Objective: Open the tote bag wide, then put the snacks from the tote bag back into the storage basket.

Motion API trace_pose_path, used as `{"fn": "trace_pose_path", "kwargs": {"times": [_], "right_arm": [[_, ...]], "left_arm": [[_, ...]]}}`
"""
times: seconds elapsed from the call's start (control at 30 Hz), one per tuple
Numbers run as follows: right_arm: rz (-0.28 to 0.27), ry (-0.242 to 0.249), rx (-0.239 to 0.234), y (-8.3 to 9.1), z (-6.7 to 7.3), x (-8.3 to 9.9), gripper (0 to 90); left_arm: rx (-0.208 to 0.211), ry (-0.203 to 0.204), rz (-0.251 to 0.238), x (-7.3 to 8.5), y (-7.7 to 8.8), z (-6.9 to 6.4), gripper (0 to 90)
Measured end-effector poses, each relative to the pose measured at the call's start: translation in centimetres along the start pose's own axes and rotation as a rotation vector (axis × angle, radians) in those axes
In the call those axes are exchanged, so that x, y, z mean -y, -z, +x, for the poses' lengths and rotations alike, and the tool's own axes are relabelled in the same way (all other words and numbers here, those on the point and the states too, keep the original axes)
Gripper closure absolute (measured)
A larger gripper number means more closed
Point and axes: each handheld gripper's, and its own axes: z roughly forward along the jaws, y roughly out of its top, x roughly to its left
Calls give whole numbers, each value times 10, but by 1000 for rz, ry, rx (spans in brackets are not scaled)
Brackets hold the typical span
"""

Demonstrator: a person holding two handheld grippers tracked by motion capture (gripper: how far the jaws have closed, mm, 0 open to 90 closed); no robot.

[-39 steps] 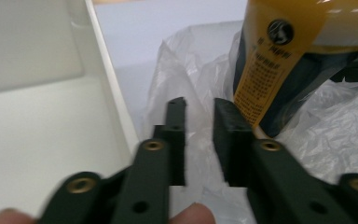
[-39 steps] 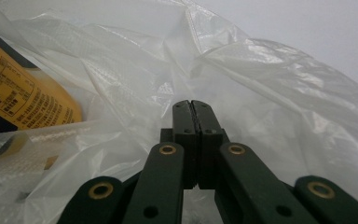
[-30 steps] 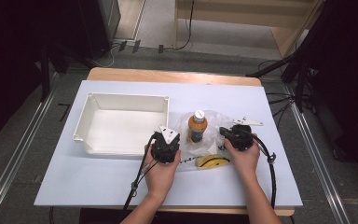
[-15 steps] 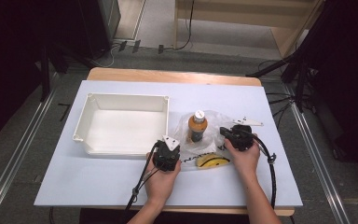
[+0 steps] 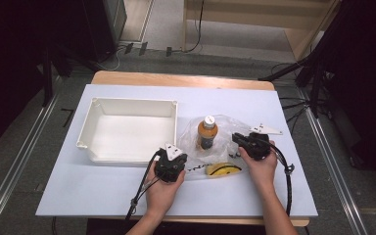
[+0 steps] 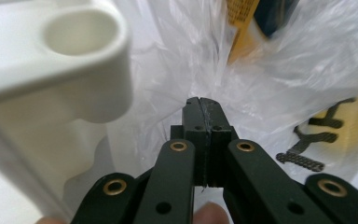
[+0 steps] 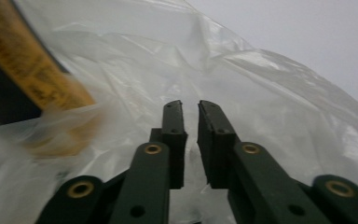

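We see the clear plastic bag [image 5: 215, 142] lying on the surface [image 5: 103, 186] just right of the white tray [image 5: 127, 129], with an orange bottle [image 5: 207, 132] and a yellow item [image 5: 221, 170] inside. Our left gripper [image 6: 200, 105] pinches the bag's film beside the tray's corner post; our right gripper [image 7: 191, 109] has just parted its jaws slightly against the bag.

No legible text in any view. Bottle [image 5: 208, 132] label carries dark print on yellow, too blurred to read. Black marks on the plastic bag [image 6: 270, 88] are likewise unreadable.
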Motion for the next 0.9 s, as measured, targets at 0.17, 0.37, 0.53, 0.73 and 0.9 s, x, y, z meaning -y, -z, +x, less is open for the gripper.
{"fn": "trace_pose_path", "kwargs": {"times": [0.17,0.37,0.53,0.73,0.9], "right_arm": [[-57,26,-71,18,6,-6,686],[-132,91,-123,40,11,-23,586],[-104,97,-161,42,13,-33,516],[-77,166,-196,42,30,-41,454],[-85,205,-243,41,41,-50,450]], "left_arm": [[86,-42,-50,4,14,3,832],[198,-28,-127,4,37,16,610],[234,-69,-148,4,53,23,504],[262,-50,-187,12,75,51,443],[261,-33,-222,23,92,78,410]]}}
